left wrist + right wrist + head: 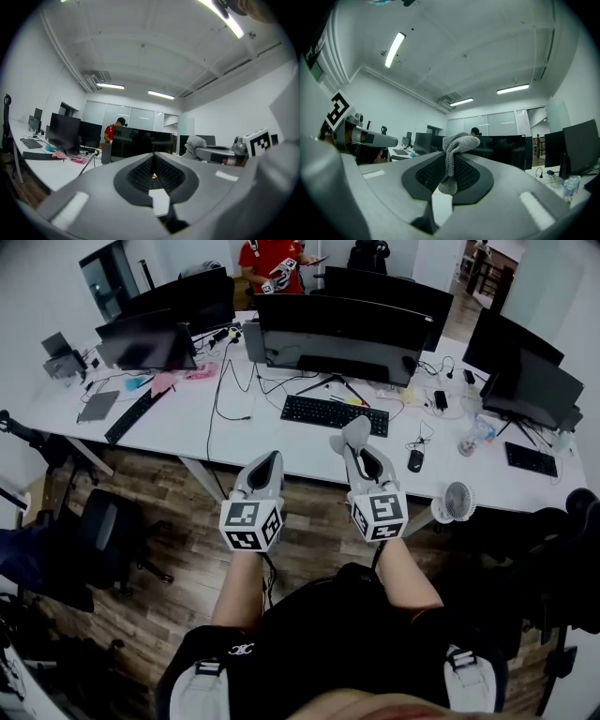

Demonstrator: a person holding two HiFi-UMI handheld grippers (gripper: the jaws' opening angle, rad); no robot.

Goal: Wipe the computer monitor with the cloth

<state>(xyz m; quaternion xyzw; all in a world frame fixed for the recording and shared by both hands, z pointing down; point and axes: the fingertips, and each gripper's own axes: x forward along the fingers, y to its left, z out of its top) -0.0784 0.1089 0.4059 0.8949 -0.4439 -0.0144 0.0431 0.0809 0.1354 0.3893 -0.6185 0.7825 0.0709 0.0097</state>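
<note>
Both grippers are held at the near edge of the white desk [234,432], apart from the monitor [342,334].

- Left gripper [273,458]: jaws together, pointing toward 12 o'clock.
- Right gripper [355,439]: just beside the left one, at its 3 o'clock. Its jaws are closed on a grey cloth [355,427], which bunches above the tips.
- Monitor: wide and dark, standing at 12 o'clock of the grippers, with a black keyboard [335,414] before it.
- Mouse [416,460]: on the desk at 3 o'clock of the right gripper.
- Small fan [457,500]: at 4 o'clock of the right gripper.
- Person in red [272,261]: behind the desk, at 12 o'clock.
- Office chair [98,538]: at 9 o'clock of the left gripper.
</note>
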